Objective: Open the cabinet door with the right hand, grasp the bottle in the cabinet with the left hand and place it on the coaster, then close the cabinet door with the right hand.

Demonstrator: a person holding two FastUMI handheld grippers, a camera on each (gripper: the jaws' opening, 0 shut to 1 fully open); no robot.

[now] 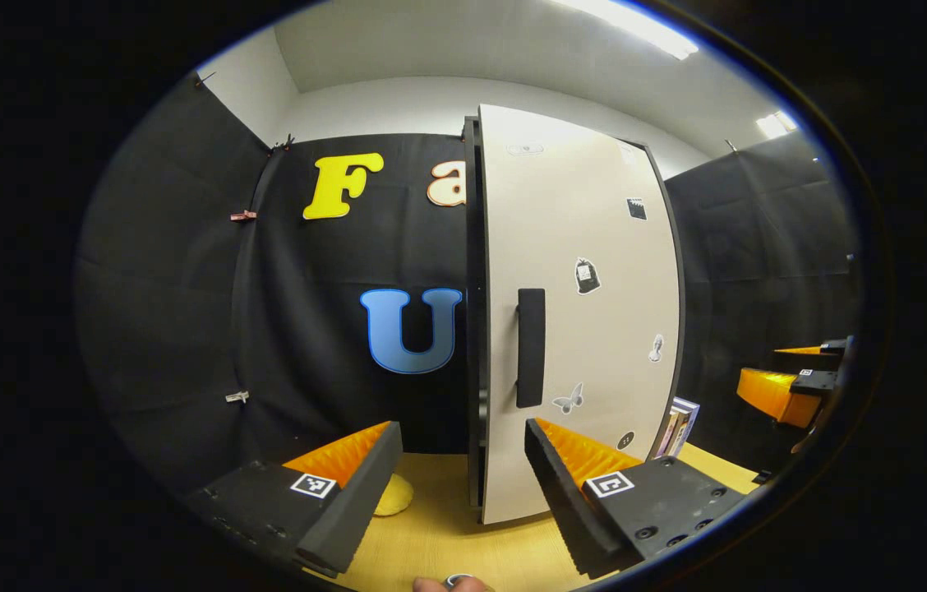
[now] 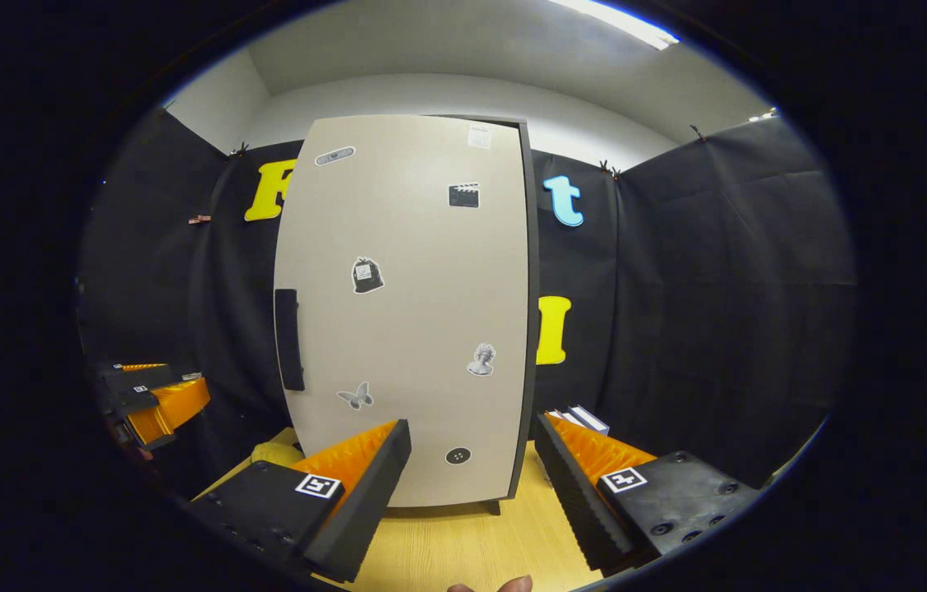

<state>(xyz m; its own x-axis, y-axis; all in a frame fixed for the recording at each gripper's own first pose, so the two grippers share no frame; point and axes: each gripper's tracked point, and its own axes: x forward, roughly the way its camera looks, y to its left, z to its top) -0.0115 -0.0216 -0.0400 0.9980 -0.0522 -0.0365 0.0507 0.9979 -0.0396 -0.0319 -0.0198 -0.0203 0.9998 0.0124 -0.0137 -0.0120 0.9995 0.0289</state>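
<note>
Beige laminate is facing both cameras: the tall cabinet door [image 2: 406,312], a flat panel edged in black and dotted with small stickers, is sitting closed on the pale wooden tabletop [image 2: 463,543]. Its black vertical bar handle [image 2: 289,339] is running down the edge nearest the left gripper, and that is where I judge the hold should go, fingers straddling the bar across its middle. Being a rigid bar on a stiff panel, it should give nothing under the fingers, and the door will probably swing lightly on its hinges (though a smooth handle could slip if pinched off-centre).

Right gripper [image 2: 472,485] is hovering in front of the lower part of the door with its fingers spread wide and holding nothing, well short of the handle. Left gripper [image 1: 463,485] is likewise waiting with its fingers apart and empty, pointing at the door's handle edge [image 1: 476,329], where a dark seam is showing against the cabinet body.

Whatever the cabinet is holding is hidden behind the panel, so the bottle is presumably still inside and I cannot judge its weight or surface. A rounded yellow object [image 1: 392,495], possibly the coaster, is lying on the table just left of the cabinet. Some upright books [image 1: 677,425] are standing beside the cabinet's far side.
</note>
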